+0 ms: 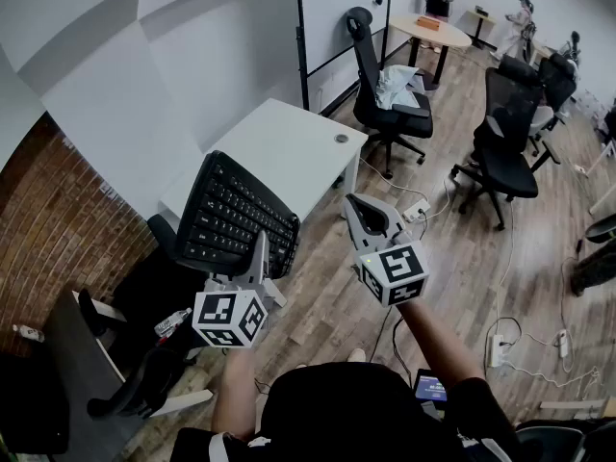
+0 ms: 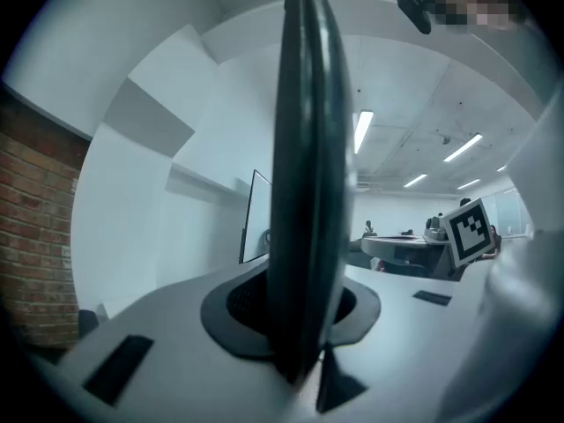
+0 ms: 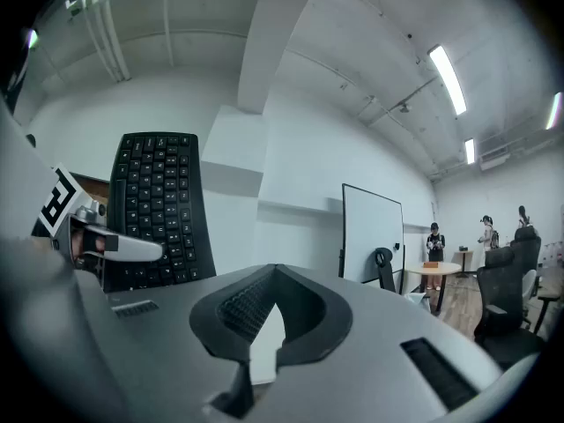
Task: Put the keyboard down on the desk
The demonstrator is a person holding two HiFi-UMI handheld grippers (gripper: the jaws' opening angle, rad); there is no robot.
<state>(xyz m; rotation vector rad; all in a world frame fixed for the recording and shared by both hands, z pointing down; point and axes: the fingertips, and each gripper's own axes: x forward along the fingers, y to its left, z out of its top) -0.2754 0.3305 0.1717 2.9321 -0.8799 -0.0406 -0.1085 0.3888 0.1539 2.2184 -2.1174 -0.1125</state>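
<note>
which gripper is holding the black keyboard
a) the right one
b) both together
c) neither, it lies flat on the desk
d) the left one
D: the left gripper is clamped on the edge of the black keyboard, which stands edge-on between its jaws in the left gripper view, while the right gripper is shut on nothing beside it.

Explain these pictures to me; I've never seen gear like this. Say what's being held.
No robot here: a person holds a two-jaw gripper in each hand. The head view looks down from the person's head. The left gripper is clamped on the edge of a black keyboard, held in the air, not on the white desk. The left gripper view looks along those jaws, so the keyboard shows edge-on. The right gripper is shut and empty; its view shows the keyboard at left.
</note>
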